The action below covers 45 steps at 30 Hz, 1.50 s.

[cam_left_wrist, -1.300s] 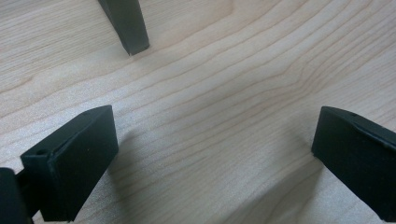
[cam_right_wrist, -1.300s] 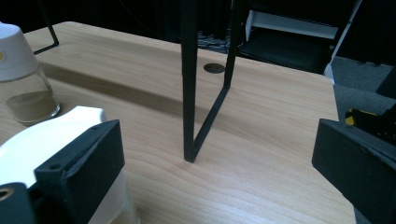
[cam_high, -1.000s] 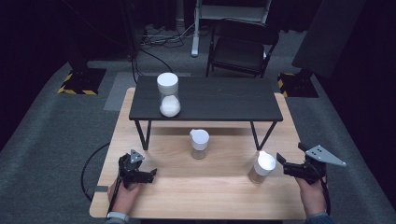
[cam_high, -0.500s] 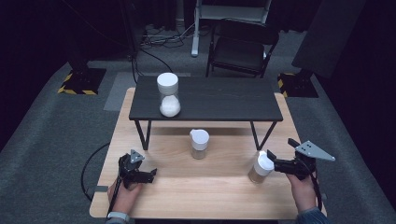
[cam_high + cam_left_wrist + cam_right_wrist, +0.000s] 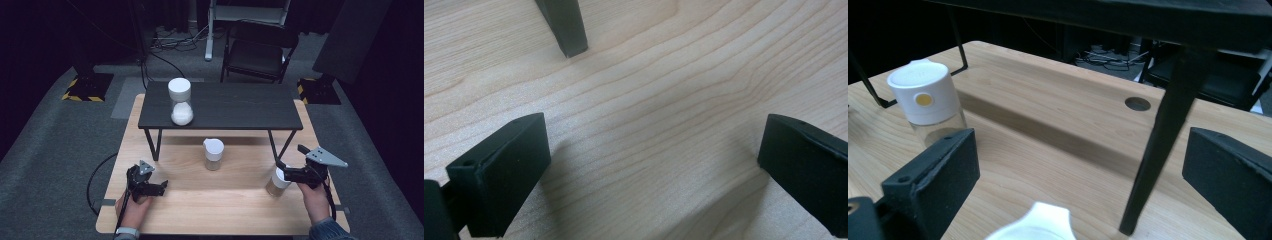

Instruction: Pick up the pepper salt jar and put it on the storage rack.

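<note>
Shelf leg [image 5: 1160,145] beside near jar [image 5: 276,182]

The hand-held gripper [image 5: 649,165], jaws spread wide, hangs close over the pale wooden tabletop [image 5: 664,90] near a black leg [image 5: 564,25].

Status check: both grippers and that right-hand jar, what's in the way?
Right gripper open, at the white-capped jar, not closed. Left gripper open, idle on table. Shelf leg close beside.
</note>
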Motion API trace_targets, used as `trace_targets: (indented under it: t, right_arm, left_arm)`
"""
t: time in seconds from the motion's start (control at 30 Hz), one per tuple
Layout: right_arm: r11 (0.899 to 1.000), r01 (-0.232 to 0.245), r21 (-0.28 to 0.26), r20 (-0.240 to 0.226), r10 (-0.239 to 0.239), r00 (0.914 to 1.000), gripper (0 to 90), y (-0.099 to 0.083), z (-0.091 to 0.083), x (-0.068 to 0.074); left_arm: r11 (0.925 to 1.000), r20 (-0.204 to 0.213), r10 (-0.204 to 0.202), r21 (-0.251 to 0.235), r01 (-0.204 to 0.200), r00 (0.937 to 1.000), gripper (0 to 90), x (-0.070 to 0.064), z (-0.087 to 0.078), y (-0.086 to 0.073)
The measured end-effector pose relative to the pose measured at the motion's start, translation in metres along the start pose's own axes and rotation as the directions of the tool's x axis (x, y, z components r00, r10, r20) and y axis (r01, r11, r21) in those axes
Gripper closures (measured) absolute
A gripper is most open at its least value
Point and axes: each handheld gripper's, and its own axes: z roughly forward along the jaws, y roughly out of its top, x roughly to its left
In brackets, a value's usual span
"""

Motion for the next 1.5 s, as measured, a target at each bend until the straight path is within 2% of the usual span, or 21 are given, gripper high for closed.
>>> trace_targets:
  t: [0.23,0.57,0.97,1.5]
  right_arm:
    - [1.000,0.019,-0.010,-0.032,-0.019,0.9993,1.4,0.005,0.010,0.006]
    - [1.000,0.019,-0.023,-0.070,-0.020,0.9974,1.2,0.011,0.020,0.014]
    - [0.999,0.043,-0.022,-0.087,-0.045,0.9952,1.2,0.019,0.026,0.025]
    - [0.997,0.069,-0.021,-0.140,-0.071,0.9876,1.2,0.028,0.040,0.046]
  left_arm:
    - [1.0000,-0.003,-0.006,-0.003,0.006,1.0000,0.1,-0.001,0.000,-0.001]
    - [1.0000,-0.004,-0.007,-0.003,0.007,1.0000,0.1,-0.001,0.000,-0.001]
    - [1.0000,-0.007,-0.010,-0.001,0.010,0.9999,0.1,-0.002,0.000,-0.001]
    - [1.0000,-0.007,-0.010,-0.002,0.010,0.9999,0.1,-0.002,0.000,-0.001]
